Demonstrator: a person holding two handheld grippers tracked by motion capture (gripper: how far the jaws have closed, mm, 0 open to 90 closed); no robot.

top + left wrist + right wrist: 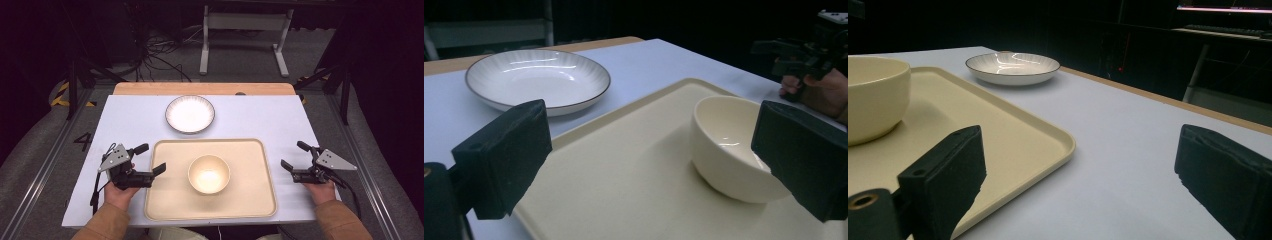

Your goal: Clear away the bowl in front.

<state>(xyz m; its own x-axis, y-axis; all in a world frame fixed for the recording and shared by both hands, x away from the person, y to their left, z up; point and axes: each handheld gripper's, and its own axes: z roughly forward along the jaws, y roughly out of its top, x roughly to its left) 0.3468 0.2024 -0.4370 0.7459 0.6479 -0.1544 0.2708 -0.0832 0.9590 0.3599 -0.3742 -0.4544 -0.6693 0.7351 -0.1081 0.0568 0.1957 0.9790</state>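
The bowl point(209, 173) sits in the middle of the tray point(165, 200), with the left gripper point(152, 161), jaws apart, just over the tray's left rim and nearer the bowl than the right gripper point(295, 156), jaws also apart, beyond the right rim.

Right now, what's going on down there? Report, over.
Left gripper and right gripper open, empty. Cream ceramic bowl upright on beige plastic tray, untouched. Nothing between.
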